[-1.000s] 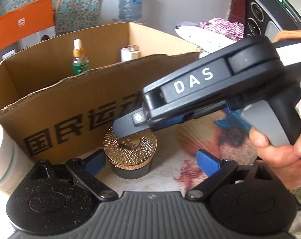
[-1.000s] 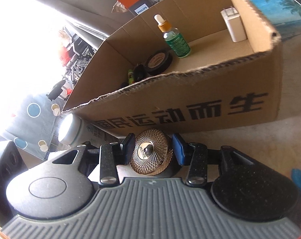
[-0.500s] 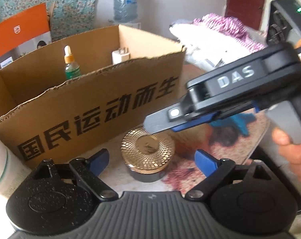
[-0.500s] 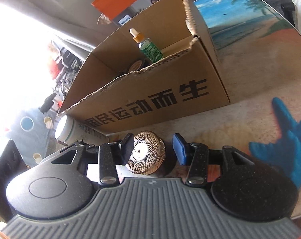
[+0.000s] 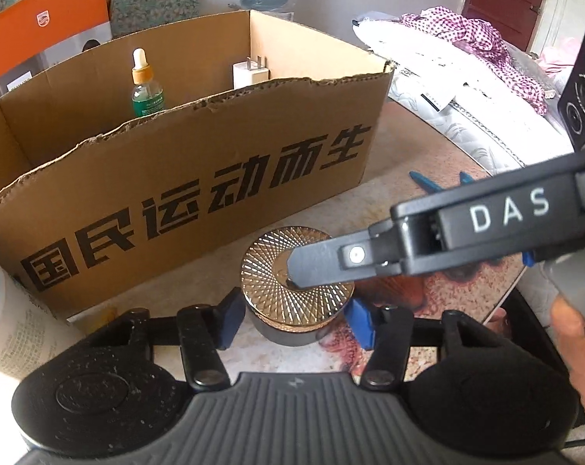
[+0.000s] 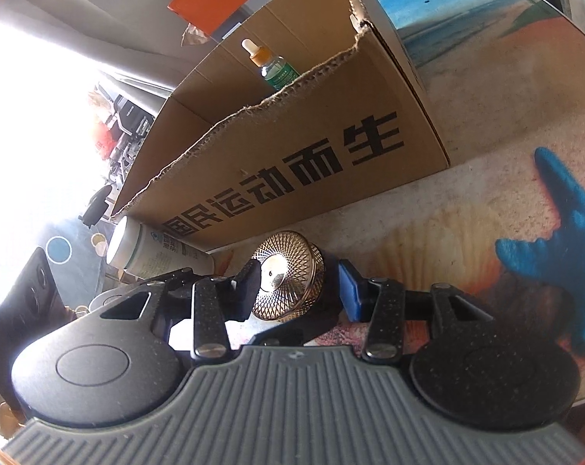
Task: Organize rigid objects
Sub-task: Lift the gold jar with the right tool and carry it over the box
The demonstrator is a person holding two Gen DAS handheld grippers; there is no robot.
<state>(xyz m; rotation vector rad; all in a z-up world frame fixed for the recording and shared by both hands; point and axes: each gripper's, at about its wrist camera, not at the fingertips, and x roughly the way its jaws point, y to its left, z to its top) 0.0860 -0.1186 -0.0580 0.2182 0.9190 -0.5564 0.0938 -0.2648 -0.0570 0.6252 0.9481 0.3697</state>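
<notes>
A round jar with a gold patterned lid and a black body stands on the printed table in front of the cardboard box. My left gripper has the jar between its blue pads; the jaws are closing and both pads meet the jar's sides. My right gripper comes in from the right with its jaws partly apart. One of its black fingers lies over the lid, and its blue pad stands beside the jar. A hand holds its handle.
Inside the box stand a green dropper bottle and a white charger. A white bottle lies at the box's left end. An orange carton is behind the box; bedding and a black speaker are to the right.
My left gripper's pads have come in from wide apart to the jar's sides. The right gripper has drawn back to the right, its finger still over the lid.
</notes>
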